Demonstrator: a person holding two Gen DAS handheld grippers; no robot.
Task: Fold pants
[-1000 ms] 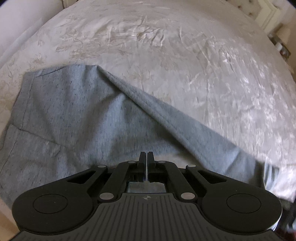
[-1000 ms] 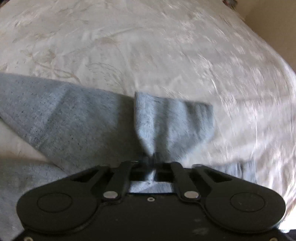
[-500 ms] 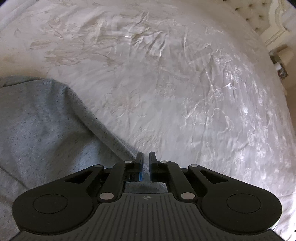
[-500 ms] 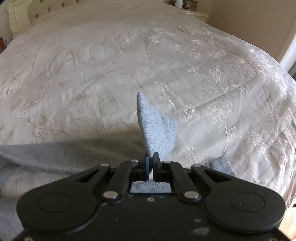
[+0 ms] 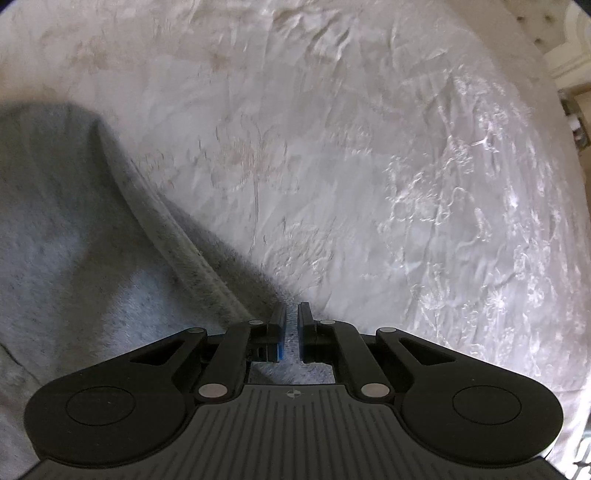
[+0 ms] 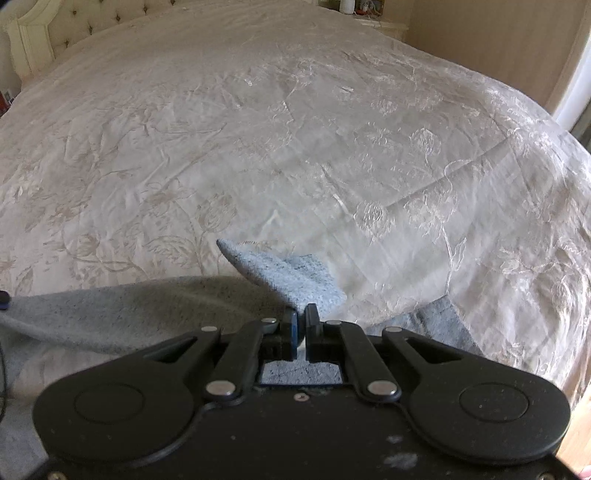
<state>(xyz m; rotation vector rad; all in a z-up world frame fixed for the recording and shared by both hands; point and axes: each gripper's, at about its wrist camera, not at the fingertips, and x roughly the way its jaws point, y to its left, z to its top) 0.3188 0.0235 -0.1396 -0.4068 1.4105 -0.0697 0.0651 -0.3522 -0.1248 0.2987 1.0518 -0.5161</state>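
The left gripper (image 5: 291,314) stood with its two jaws a narrow slit apart, grey cloth showing in the gap and beneath them; whether the pads actually pinched that cloth could not be told. The right gripper (image 6: 301,319) had its jaws nearly together on an edge of the same garment, a pale blue-grey flap rising from between the fingers and ending in a point just ahead of them.

The pants (image 5: 74,236), one pair in heathered grey knit, lay on the bed close against both tools. In the left wrist view they spread to the left of the jaws, with a thick raised fold or seam running diagonally down toward the fingertips and casting a dark shadow on its right side. In the right wrist view the pants (image 6: 122,310) stretched away to the left as a long band, and a smaller darker patch of the cloth showed to the right of the gripper near the mattress edge.

Beyond them lay one cream bedspread (image 6: 295,129), shiny and wrinkled, embroidered with flowers and leaves. A tufted headboard (image 6: 48,33) stood at the far left, and a beige wall (image 6: 498,40) at the far right.
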